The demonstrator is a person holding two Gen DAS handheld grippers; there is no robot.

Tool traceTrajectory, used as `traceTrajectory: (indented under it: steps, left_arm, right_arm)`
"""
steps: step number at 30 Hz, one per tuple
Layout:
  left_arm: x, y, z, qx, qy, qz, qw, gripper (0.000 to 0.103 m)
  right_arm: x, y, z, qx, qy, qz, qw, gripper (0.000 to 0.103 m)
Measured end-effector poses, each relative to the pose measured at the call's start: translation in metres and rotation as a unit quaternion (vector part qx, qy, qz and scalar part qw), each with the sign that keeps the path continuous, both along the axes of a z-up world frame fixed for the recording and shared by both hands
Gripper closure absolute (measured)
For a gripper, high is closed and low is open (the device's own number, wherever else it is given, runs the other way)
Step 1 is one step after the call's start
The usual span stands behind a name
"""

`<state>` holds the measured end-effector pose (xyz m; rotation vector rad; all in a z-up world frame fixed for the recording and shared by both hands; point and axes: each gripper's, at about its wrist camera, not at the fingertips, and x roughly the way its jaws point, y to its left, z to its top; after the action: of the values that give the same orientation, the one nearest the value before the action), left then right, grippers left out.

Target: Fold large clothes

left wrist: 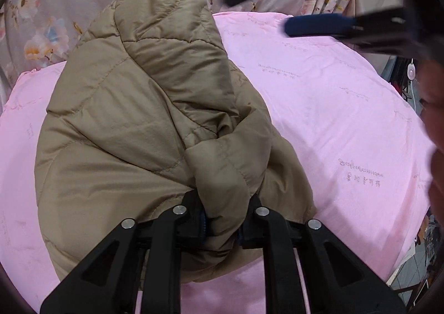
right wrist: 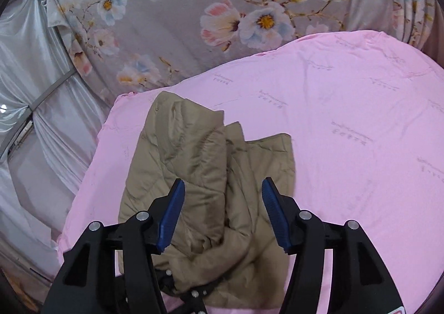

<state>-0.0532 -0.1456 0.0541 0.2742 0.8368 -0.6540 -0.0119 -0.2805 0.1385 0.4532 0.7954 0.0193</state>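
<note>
At 6 o'clock in the left wrist view, the left gripper (left wrist: pixel 222 223) has its jaws closed on a thick bunched fold of the tan quilted jacket (left wrist: pixel 144 125), the cloth pinched between the 2 fingers and hiding most of their blue pads. From that pinch the jacket spreads up toward 11 o'clock as a puffy, rumpled heap, stitched in wide channels and creased, with one padded part doubled over the rest. It lies on the pink cover (left wrist: pixel 333 108), toward that sheet's left side.

In the right wrist view the right gripper (right wrist: pixel 223 214) hovers above the same jacket (right wrist: pixel 194 164) at 6 o'clock, jaws standing apart with nothing between the 2 blue pads (right wrist: pixel 172 217); cloth shows through the gap below them without touching. The gripper tilts down and forward. Here the jacket reads as a loose, roughly folded pile, with a flatter panel reaching toward 2 o'clock. A dark edge with small snaps peeks out at its near side, partly hidden behind the left finger.

At 1 o'clock in the left view the right gripper (left wrist: pixel 319 9) appears blurred, jaws apart. At 3 o'clock a blurred part of the person (left wrist: pixel 433 125) is cut off by the frame edge. Beyond the pink cover hangs a grey floral cloth (right wrist: pixel 194 22), and at 9 o'clock a pale silvery drape (right wrist: pixel 33 78).
</note>
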Motion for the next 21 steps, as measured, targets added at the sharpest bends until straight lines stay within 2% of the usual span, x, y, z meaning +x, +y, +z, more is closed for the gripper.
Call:
traceTrajectory:
  steps: [2, 3, 4, 5, 6, 9, 13, 16, 18, 21]
  left_arm:
    - [-0.003, 0.003, 0.008, -0.017, 0.007, -0.008, 0.9998, 0.071]
    - [-0.005, 0.006, 0.013, -0.027, 0.010, -0.014, 0.9995, 0.058]
    - [-0.007, 0.012, 0.020, -0.037, 0.005, -0.015, 0.9992, 0.052]
    - [-0.009, 0.015, 0.024, -0.028, -0.007, -0.004, 0.9996, 0.051]
    - [-0.009, 0.021, 0.029, -0.021, -0.019, -0.001, 0.9996, 0.051]
    - [-0.003, 0.050, 0.044, -0.059, 0.001, 0.000, 0.9983, 0.043]
    - [0.018, 0.098, 0.072, -0.089, -0.007, 0.050, 0.9948, 0.043]
    - [0.044, 0.122, 0.093, -0.080, -0.042, 0.104, 0.9905, 0.043]
    - [0.068, 0.126, 0.102, -0.069, -0.060, 0.134, 0.9867, 0.043]
    - [0.106, 0.111, 0.099, -0.062, -0.044, 0.145, 0.9864, 0.043]
  right_arm:
    - [0.024, 0.002, -0.010, 0.027, 0.018, 0.005, 0.999, 0.046]
    - [0.036, 0.005, -0.016, 0.036, 0.030, 0.011, 0.999, 0.046]
    - [0.048, 0.009, -0.022, 0.042, 0.043, 0.024, 0.998, 0.049]
    - [0.052, 0.011, -0.026, 0.049, 0.045, 0.030, 0.997, 0.057]
    - [0.057, 0.013, -0.029, 0.056, 0.046, 0.035, 0.997, 0.076]
    - [0.060, 0.014, -0.030, 0.044, 0.049, 0.042, 0.997, 0.092]
    - [0.042, 0.003, -0.016, 0.004, 0.036, 0.030, 0.999, 0.096]
    - [0.023, -0.006, -0.004, -0.045, 0.028, 0.010, 0.999, 0.096]
    - [0.013, -0.009, -0.005, -0.086, 0.032, -0.005, 0.996, 0.096]
    - [0.002, -0.012, -0.018, -0.129, 0.048, -0.024, 0.990, 0.096]
